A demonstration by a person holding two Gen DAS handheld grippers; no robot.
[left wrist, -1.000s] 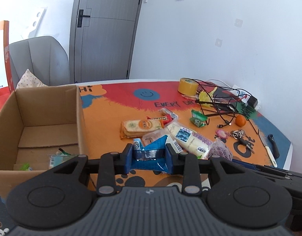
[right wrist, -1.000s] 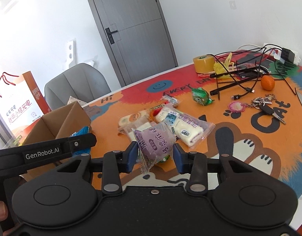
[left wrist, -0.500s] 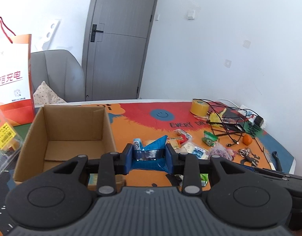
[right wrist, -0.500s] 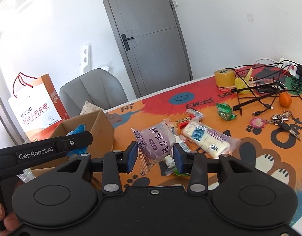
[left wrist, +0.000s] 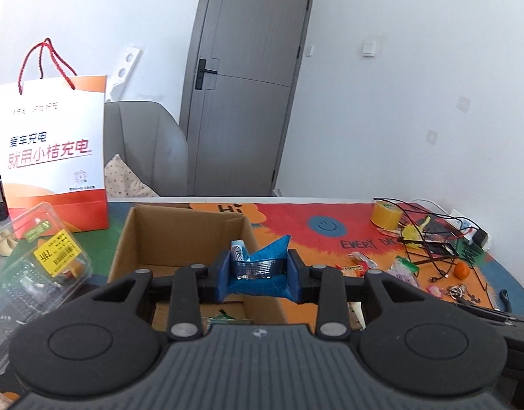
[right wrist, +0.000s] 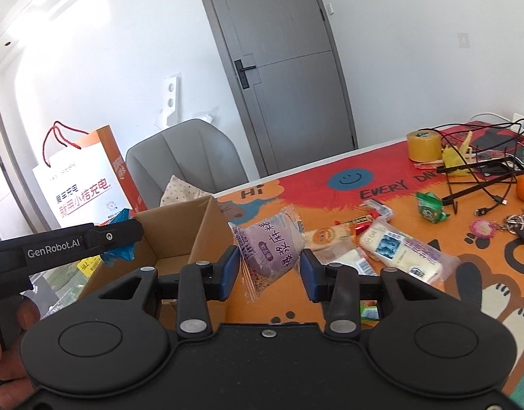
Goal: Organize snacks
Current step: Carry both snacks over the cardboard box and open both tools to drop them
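I'm gripping a blue snack packet (left wrist: 260, 270) in my left gripper (left wrist: 260, 275), its pads pressing both sides, hovering over the open cardboard box (left wrist: 183, 235) beside the orange paper bag (left wrist: 53, 150).

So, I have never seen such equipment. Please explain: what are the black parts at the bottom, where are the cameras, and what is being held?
The black parts are two hand-held grippers; a person carries one in each hand, each with a camera looking along its fingers. In the left camera's picture, the left gripper pinches a blue snack packet over a cardboard box. In the right camera's picture, the right gripper pinches a purple snack packet. More snacks, keys, cables and tape lie on the colourful table mat.
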